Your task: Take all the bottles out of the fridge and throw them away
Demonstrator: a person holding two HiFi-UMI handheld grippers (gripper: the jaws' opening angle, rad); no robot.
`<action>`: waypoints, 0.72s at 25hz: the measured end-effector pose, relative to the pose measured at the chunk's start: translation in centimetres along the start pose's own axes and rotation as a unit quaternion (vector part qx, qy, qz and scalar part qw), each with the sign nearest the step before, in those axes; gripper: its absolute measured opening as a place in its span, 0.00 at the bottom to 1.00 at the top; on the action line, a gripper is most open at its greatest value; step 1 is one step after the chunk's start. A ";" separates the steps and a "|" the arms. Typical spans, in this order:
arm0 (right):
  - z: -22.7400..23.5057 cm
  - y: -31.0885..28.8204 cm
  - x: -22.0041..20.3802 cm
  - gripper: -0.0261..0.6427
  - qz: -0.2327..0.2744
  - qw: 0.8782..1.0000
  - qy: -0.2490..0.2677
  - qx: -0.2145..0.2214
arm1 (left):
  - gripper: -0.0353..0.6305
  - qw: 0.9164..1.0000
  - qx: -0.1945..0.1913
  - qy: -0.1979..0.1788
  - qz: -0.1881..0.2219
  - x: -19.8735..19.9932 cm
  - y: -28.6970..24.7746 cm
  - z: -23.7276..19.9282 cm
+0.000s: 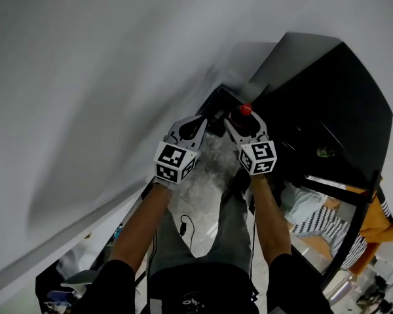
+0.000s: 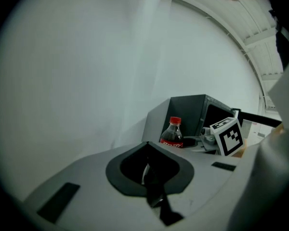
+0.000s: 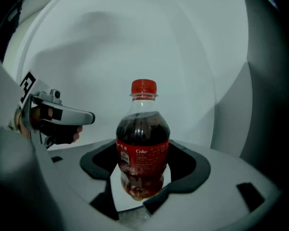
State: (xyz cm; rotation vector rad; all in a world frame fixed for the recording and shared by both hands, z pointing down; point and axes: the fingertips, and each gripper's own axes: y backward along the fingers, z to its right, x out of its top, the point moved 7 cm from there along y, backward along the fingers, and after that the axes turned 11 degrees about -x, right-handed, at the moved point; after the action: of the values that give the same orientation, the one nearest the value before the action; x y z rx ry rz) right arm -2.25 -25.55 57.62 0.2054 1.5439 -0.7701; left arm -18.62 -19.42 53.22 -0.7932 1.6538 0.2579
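Note:
A small Coke bottle (image 3: 143, 148) with a red cap and red label stands upright between the jaws of my right gripper (image 3: 142, 196), which is shut on its lower body. In the head view only the bottle's red cap (image 1: 246, 109) shows, above my right gripper (image 1: 243, 122). My left gripper (image 1: 198, 127) is level with it, just to the left, a short gap apart. In the left gripper view the jaws of my left gripper (image 2: 151, 186) meet, shut with nothing between them, and the bottle (image 2: 172, 136) shows beyond them. The black fridge (image 1: 327, 97) stands at the right.
A large white surface (image 1: 98, 77) fills the left and the top of the head view. A dark grey box (image 2: 192, 112) stands behind the bottle in the left gripper view. Another person in an orange top (image 1: 380, 224) is at the lower right. A black cable (image 1: 183, 226) lies on the floor.

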 end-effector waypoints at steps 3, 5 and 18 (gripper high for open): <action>0.2 -1.6 -4.0 0.50 -0.007 1.000 -0.004 -0.006 | 0.06 1.000 -0.012 0.000 -0.010 -3.6 -1.4 -1.3; 0.2 -2.5 -6.8 0.50 -0.011 1.000 -0.007 -0.011 | 0.06 1.000 -0.022 -0.001 -0.016 -6.2 -2.0 -2.0; -0.2 -3.9 -23.4 0.50 -0.066 0.996 -0.048 -0.041 | 0.06 0.996 -0.044 0.034 -0.067 -21.8 -2.4 -3.5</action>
State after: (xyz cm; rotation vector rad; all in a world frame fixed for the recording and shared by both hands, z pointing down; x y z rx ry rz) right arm -1.10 -20.98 80.85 0.0060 1.5058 -0.8075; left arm -18.90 -15.51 75.05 -0.9848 1.6540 0.2125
